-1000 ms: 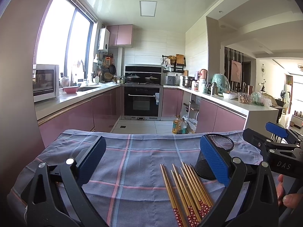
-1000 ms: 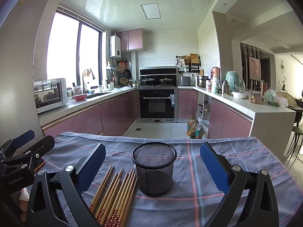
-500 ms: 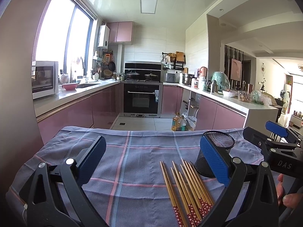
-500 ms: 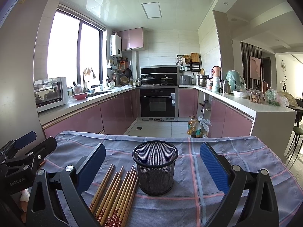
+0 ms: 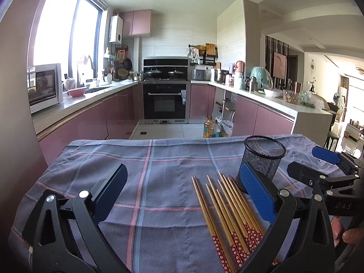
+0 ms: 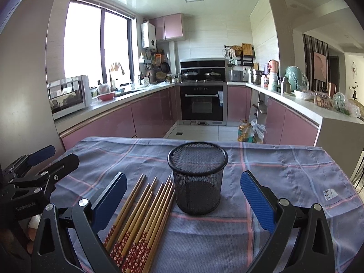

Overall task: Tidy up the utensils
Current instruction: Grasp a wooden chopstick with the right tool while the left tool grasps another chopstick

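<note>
Both views tilt lower than before, left gripper [image 5: 182, 195] and right gripper [image 6: 184, 199] spread and empty above the cloth [image 6: 284, 173], chopsticks [image 6: 145, 207] touching the cup [image 6: 197, 177] near its front edge.

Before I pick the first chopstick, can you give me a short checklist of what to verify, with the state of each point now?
1. Left gripper open and holding nothing: ok.
2. Right gripper open and holding nothing: ok.
3. Mesh cup upright, mouth free: ok. No chopstick is inside it yet.
4. Chopsticks reachable: ok. They lie flat on the checked cloth just left of the cup, patterned ends toward the cameras.
5. One chopstick separate enough to pinch alone: not ok. They lie packed side by side.
6. Cloth flat under the bundle: ok.
</note>
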Demonstrator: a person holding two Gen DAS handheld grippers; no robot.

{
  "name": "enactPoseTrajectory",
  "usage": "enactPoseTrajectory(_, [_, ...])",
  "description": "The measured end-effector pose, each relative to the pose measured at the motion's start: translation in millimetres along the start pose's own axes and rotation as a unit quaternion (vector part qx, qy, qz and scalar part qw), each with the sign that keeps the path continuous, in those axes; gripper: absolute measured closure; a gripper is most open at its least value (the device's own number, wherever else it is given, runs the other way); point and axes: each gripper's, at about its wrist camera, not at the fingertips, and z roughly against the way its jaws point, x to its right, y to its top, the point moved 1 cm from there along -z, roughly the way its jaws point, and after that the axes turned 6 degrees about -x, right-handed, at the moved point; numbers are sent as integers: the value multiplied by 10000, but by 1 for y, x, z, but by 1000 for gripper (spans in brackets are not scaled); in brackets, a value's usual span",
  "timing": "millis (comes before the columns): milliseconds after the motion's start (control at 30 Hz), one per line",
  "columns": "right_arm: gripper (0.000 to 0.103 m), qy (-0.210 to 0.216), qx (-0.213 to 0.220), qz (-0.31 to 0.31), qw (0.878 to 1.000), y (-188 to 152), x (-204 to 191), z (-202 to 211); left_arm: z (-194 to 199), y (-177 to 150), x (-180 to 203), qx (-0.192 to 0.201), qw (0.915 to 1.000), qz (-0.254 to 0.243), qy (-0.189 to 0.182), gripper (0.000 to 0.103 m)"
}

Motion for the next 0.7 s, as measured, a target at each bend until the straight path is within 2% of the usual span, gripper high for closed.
enactPoseTrajectory(167, [8, 271, -784, 67, 9965, -17, -3, -30, -26, -11, 3, -563, 9981, -234, -57, 5])
enactPoseTrajectory(300, [18, 386, -1293, 149, 9907, -28, -8, -49, -49, -22, 4, -1066, 9933, -327, -307, 11])
enactPoseTrajectory(367, [20, 432, -1459, 140, 9883, -32, -11, -58, -62, -28, 4, -1286, 9903, -350, -394, 17])
enactPoseTrajectory(500, [31, 479, -1673, 64, 9847, -37, -12, -67, -83, -39, 4, -1700, 9836, -411, -432, 29])
enactPoseTrajectory(700, [39, 450, -1952, 3, 9797, -38, -9, -76, -101, -47, 8, -2150, 9735, -500, -601, 30])
